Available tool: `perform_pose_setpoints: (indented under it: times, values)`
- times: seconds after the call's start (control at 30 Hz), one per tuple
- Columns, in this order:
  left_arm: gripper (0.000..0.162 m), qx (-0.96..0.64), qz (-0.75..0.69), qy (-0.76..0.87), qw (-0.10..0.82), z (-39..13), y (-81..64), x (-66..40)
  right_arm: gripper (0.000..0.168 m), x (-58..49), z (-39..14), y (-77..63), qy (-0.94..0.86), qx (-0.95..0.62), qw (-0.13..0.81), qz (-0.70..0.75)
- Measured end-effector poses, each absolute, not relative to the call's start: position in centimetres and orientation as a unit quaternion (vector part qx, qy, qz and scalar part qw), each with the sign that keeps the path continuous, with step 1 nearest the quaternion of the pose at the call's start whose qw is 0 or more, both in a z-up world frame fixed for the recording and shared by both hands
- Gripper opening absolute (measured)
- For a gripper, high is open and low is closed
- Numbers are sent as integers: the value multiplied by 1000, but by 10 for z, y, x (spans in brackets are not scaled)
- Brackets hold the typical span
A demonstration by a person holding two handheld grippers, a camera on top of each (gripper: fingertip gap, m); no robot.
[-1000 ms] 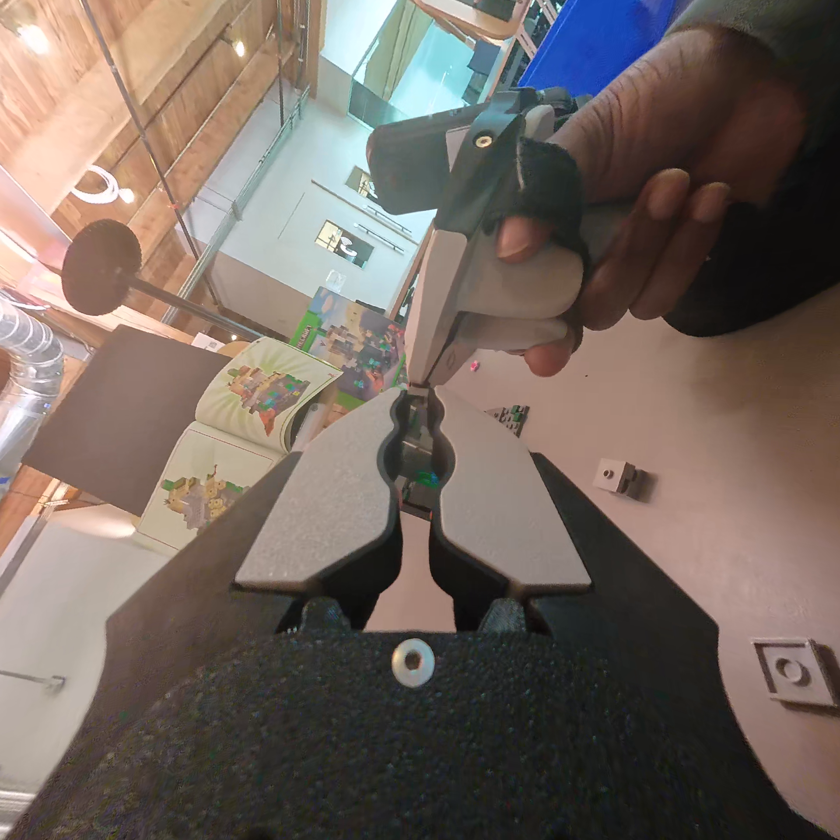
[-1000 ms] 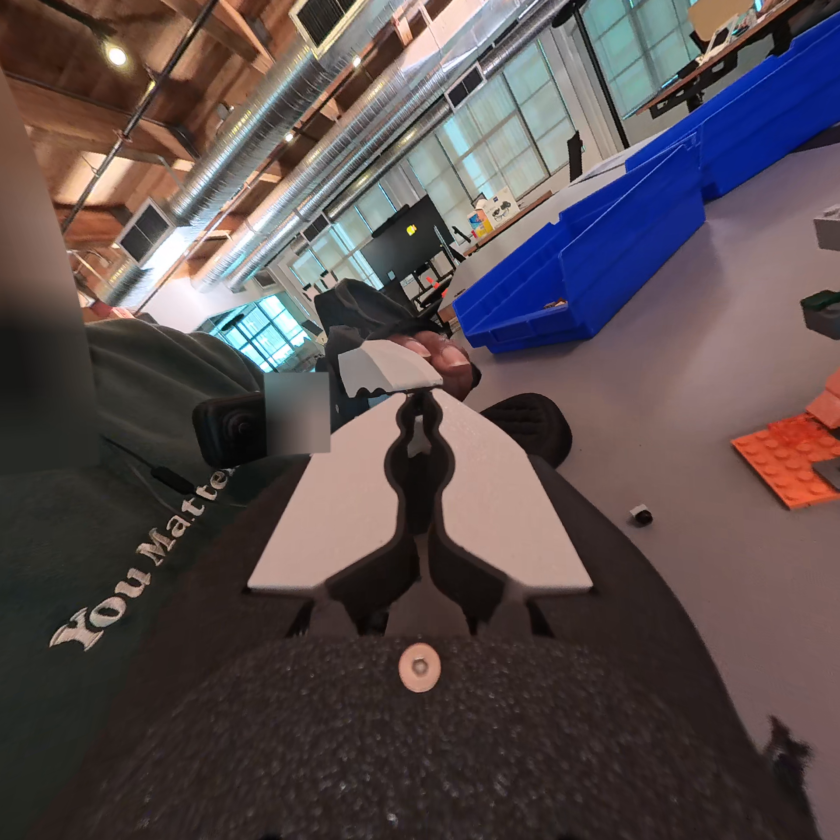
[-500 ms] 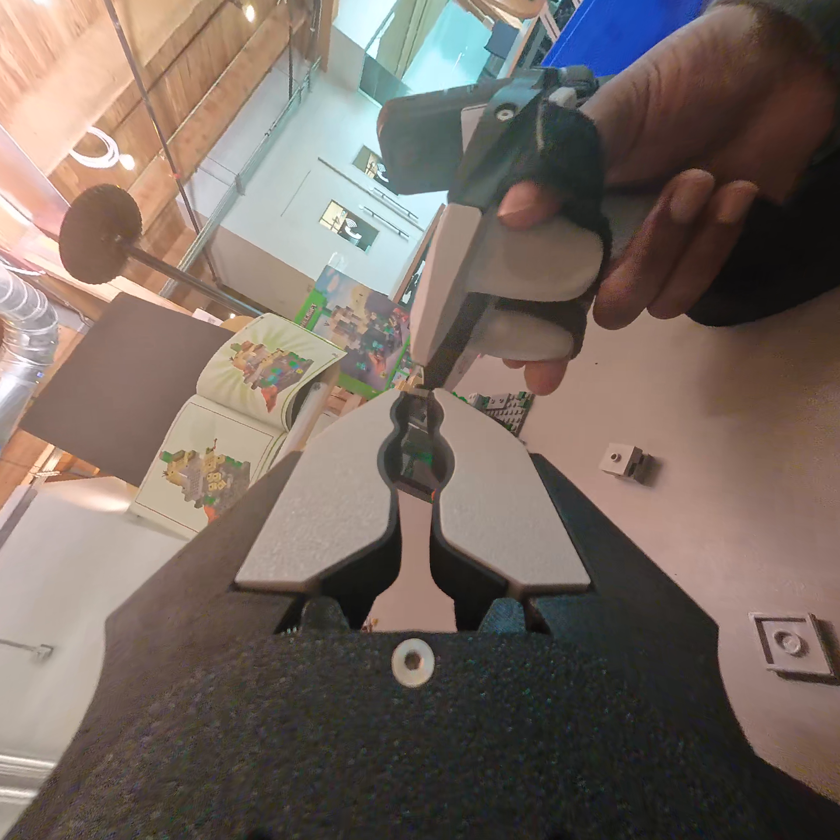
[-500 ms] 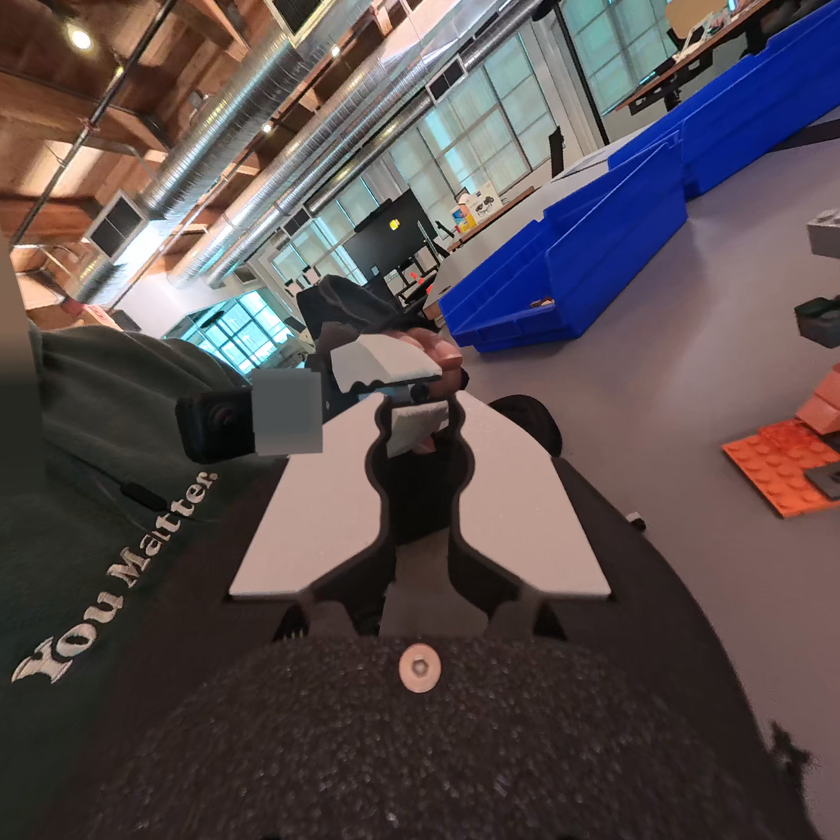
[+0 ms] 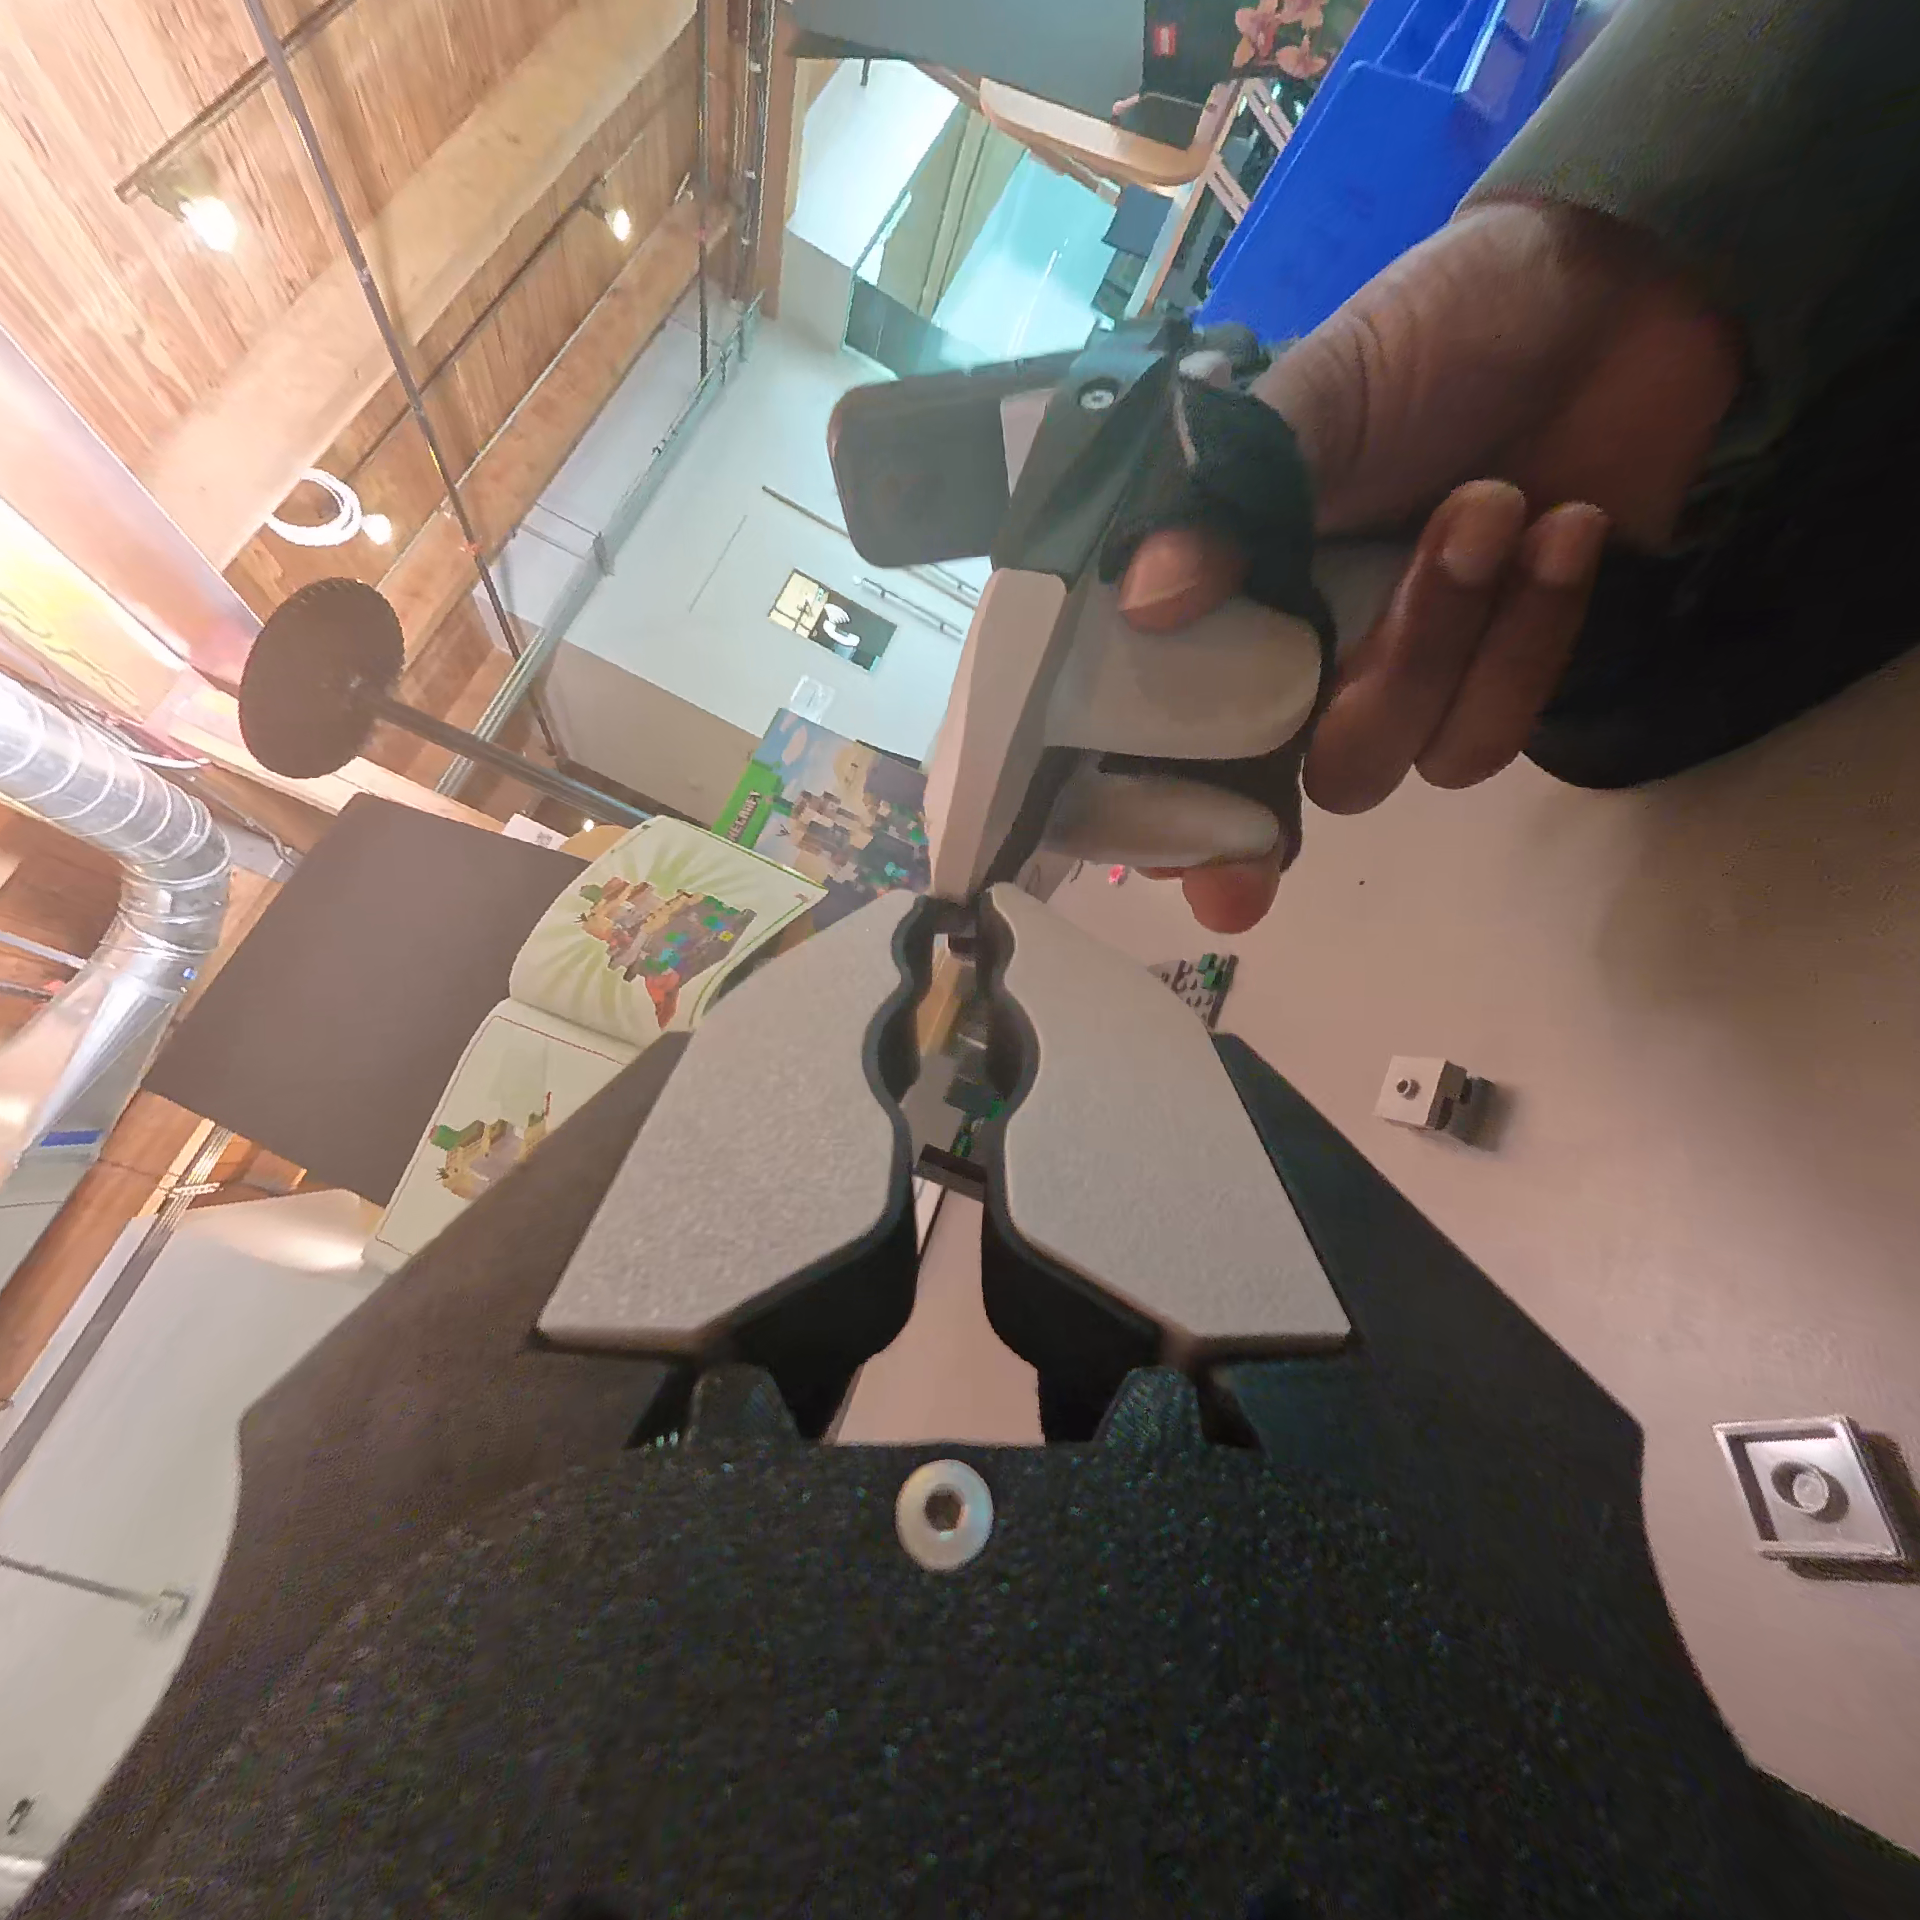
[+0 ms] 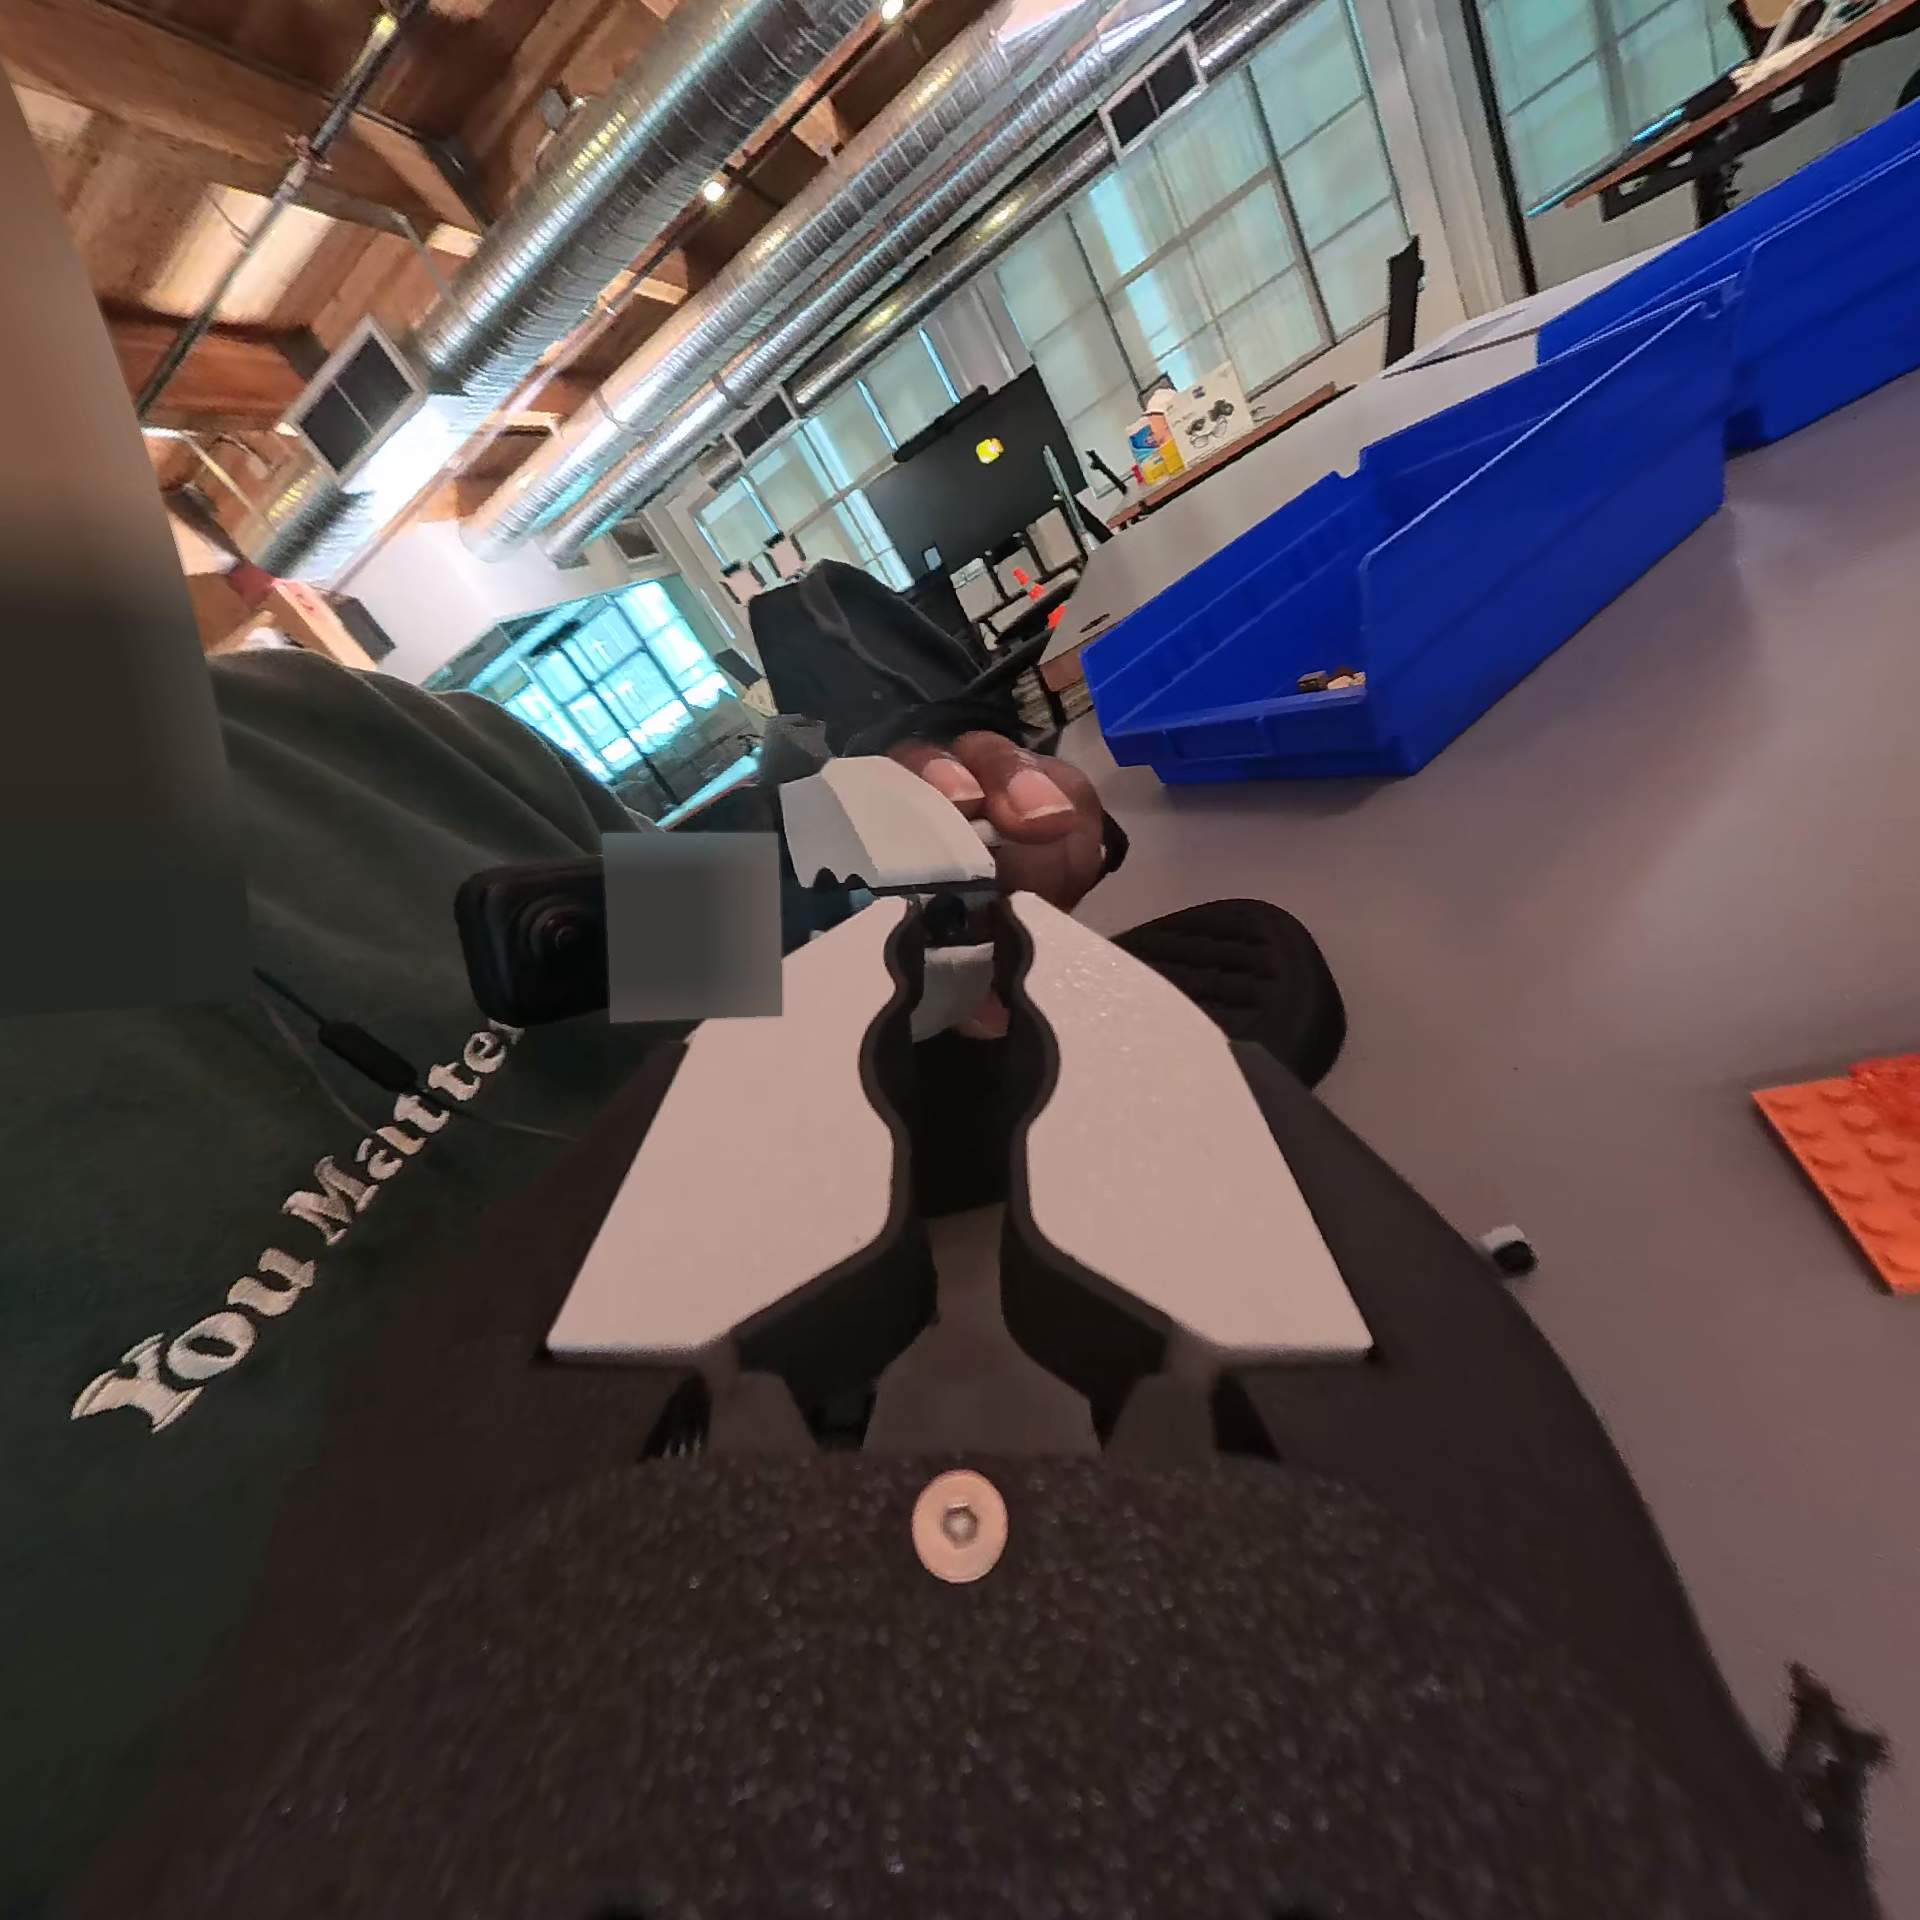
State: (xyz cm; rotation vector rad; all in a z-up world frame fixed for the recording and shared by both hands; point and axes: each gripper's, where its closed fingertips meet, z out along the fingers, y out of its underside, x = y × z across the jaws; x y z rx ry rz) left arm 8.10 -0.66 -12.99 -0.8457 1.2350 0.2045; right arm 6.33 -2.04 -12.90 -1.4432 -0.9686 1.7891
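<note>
The left gripper [image 5: 956, 925] had its fingers drawn nearly together, pinching a small dark piece [image 5: 963, 943] at the tips. The right gripper [image 5: 958, 888], held in a hand [image 5: 1475, 499], came from above and ahead, and its tip met the same spot. In the right wrist view its fingers stood close together around that spot, but whether they gripped the piece I could not tell. The left gripper's white fingers [image 6: 883, 831] showed just past them.

On the surface [image 5: 1558, 1299], close to the right of the left gripper, lay a flat grey tile [image 5: 1813, 1496] with one stud. Farther ahead on that side sat a small grey brick [image 5: 1429, 1091]. Ahead and to the left an open booklet [image 5: 623, 966] lay with a picture box [image 5: 831, 800] just behind it.

Right of the right gripper a tiny dark bit [image 6: 1507, 1242] lay near its body, and an orange plate [image 6: 1849, 1153] lay beyond that. Far ahead to the right stood blue bins [image 6: 1455, 582].
</note>
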Motion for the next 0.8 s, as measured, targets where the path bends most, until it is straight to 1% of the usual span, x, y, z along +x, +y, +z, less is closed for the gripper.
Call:
perform_pose_setpoints:
  times: [0.23, 0.3, 0.43, 0.57, 0.67, 0.8]
  values:
    - [8, -383, 93, 571, 721, -134, -8, 81, 11, 63, -134, -20, -373, -554, 313, 675]
    - [10, -381, 92, 567, 724, -132, -9, 81, 8, 63, -134, -19, -372, -554, 315, 674]
    - [15, -385, 93, 560, 728, -130, -8, 78, 8, 63, -134, -19, -368, -555, 318, 675]
    - [13, -381, 95, 565, 726, -132, -10, 76, 7, 63, -134, -19, -372, -555, 319, 672]
    - [8, -374, 104, 577, 718, -137, -11, 76, 7, 62, -136, -21, -378, -558, 317, 668]
    - [7, -368, 103, 587, 713, -139, -14, 75, 8, 61, -138, -23, -385, -560, 305, 667]
